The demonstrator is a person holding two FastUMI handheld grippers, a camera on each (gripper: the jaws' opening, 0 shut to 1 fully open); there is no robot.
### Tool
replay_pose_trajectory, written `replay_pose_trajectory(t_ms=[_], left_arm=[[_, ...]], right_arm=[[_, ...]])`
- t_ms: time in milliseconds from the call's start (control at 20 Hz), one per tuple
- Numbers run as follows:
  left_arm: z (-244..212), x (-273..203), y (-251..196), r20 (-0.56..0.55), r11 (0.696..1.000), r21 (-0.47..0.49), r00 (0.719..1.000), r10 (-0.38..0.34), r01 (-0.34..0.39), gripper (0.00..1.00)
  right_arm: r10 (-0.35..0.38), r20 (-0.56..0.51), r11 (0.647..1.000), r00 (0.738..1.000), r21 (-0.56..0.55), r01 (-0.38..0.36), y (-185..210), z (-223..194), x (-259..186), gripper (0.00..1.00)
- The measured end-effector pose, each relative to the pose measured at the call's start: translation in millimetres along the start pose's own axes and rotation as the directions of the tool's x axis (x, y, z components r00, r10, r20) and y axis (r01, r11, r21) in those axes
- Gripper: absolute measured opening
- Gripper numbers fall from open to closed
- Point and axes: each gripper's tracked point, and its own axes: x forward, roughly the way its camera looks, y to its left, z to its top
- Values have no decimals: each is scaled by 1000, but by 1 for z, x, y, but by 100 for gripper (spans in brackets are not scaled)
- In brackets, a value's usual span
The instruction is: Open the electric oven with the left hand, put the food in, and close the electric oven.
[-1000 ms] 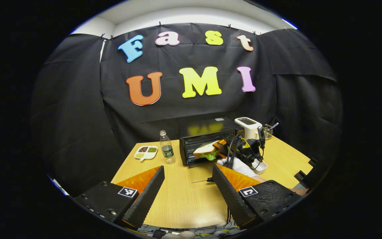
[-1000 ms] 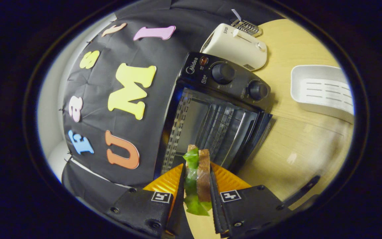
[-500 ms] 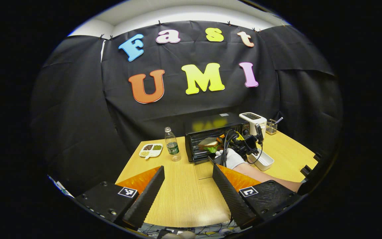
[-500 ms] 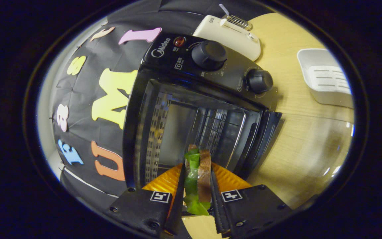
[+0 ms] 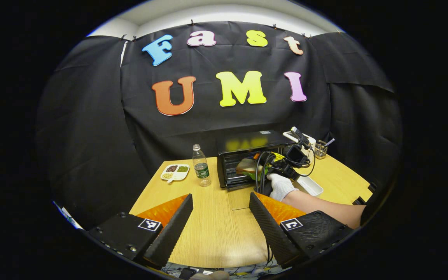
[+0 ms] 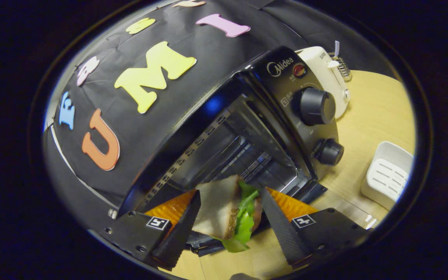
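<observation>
Change: R gripper [image 6: 228, 217] has rolled from edge-on to near level in the past sec; its jaws have spread and the sandwich [image 6: 224, 212] now lies slack between them, at the oven [image 6: 247, 128] mouth.
Sandwich: front edge over the oven's door sill, leaning on the L-hand finger; can't tell if the other finger touches.
L gripper [image 5: 220, 217]: jaws wide apart, empty, hanging well back from the oven, above the table [image 5: 212, 233].
Oven door: down, flat in front of the oven.
Meaning: prob. the release; food going in, closing the door with L comes next.
Also seen: gloved hand [image 5: 280, 186] at the oven front; bottle [image 5: 200, 165] just L of the oven.
</observation>
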Motion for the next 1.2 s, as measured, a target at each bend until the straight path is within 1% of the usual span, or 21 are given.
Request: replay_pose_trajectory(t_ms=[150,200,250,300,450,600,750,850,900,950,1050,1150,1200], left_arm=[[5,4,0,15,1000,5,1000,0,0,96],[7,6,1,19,1000,4,1000,2,-2,96],[9,7,0,26,1000,0,1000,3,-3,96],[8,11,1,26,1000,-4,1000,7,-7,96],[10,16,-3,38,1000,-15,999,6,-5,96],[4,26,-8,41,1000,-13,999,6,-6,96],[-7,37,-16,34,1000,-14,999,5,-4,96],[-18,45,-28,14,1000,-28,1000,-10,10,95],[-25,50,-33,2,999,-32,1000,-12,13,95],[-29,55,-39,-9,999,-34,1000,-15,14,96],[-43,67,-49,-30,999,-48,1000,-3,1,96],[-61,78,-63,-74,998,-66,997,-2,-3,96],[-66,85,-72,-84,998,-65,996,-4,-2,96]], right_arm=[[-14,16,999,1000,-52,15,-4,11,-16,100],[-11,6,997,1000,-72,12,-5,13,-23,100],[-4,-3,994,1000,-106,4,-5,14,-34,100],[-18,-22,989,1000,-148,14,-9,16,-45,100],[-2,-23,971,1000,-237,-4,-13,40,-85,100],[4,-31,933,1000,-358,-15,-20,71,-133,100],[33,-1,897,999,-441,-30,-24,113,-186,100],[43,23,868,999,-496,-25,-32,136,-222,100],[46,26,851,999,-524,-26,-28,146,-236,100],[32,33,839,999,-544,-9,-40,152,-252,100],[39,5,823,999,-567,-29,-52,155,-285,100],[9,3,805,1000,-593,-5,-75,159,-309,100],[-2,-2,807,1000,-590,1,-84,161,-320,89]])
